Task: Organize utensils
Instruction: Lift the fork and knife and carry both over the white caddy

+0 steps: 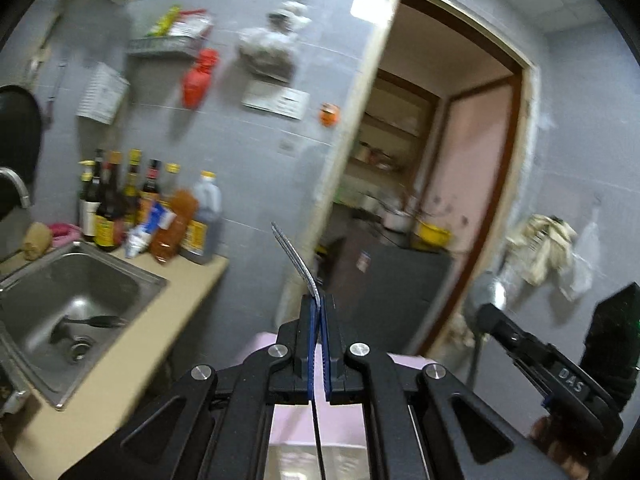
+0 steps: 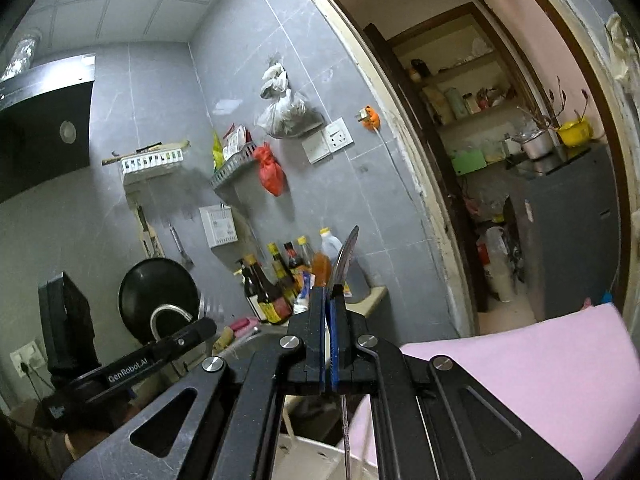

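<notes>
Both hand-held grippers are pinched on cutlery, left hand-held gripper [image 1: 319, 312] on a fork [image 1: 294, 254], right hand-held gripper [image 2: 330, 300] on a spoon [image 2: 345, 258]; the carrying step seems underway, and next each needs its holder.

Dark sauce bottles [image 1: 120, 208] crowd the beige counter [image 1: 132, 344] beside a steel sink [image 1: 60, 300], a red bag [image 2: 271, 170] hangs on the grey tiled wall [image 2: 160, 92], and a pink cloth [image 2: 540, 380] lies near the open doorway [image 2: 500, 140].
</notes>
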A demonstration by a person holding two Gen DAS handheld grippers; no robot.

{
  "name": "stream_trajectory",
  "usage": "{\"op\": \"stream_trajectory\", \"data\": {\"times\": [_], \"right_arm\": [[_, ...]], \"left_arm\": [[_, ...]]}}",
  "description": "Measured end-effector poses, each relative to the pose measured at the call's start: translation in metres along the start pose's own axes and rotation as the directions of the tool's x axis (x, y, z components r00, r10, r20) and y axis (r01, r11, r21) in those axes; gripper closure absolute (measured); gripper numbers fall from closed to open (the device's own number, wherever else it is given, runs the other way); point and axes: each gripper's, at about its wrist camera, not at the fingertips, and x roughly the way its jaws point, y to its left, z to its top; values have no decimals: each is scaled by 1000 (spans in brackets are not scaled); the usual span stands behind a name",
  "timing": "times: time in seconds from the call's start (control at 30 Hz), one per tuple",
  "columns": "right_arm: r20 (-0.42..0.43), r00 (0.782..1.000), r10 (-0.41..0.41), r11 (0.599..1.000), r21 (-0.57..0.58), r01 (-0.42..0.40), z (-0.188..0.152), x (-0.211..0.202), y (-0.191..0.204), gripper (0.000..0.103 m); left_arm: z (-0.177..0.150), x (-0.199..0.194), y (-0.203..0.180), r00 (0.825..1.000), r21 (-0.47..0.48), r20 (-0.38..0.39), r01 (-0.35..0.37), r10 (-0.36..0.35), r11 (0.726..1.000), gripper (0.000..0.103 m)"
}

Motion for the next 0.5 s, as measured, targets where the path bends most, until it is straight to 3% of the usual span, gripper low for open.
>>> {"op": "stream_trajectory", "data": {"times": [0.2,0.5], "right_arm": [[44,998,-43,999,21,42,-28,19,0,101],[55,992,-116,991,78,111,-81,27,-10,101]], "left_arm": [[-12,8,25,996,-26,51,-77,79,997,100],[-42,19,33,989,-58,85,-115,120,992,100]]}}
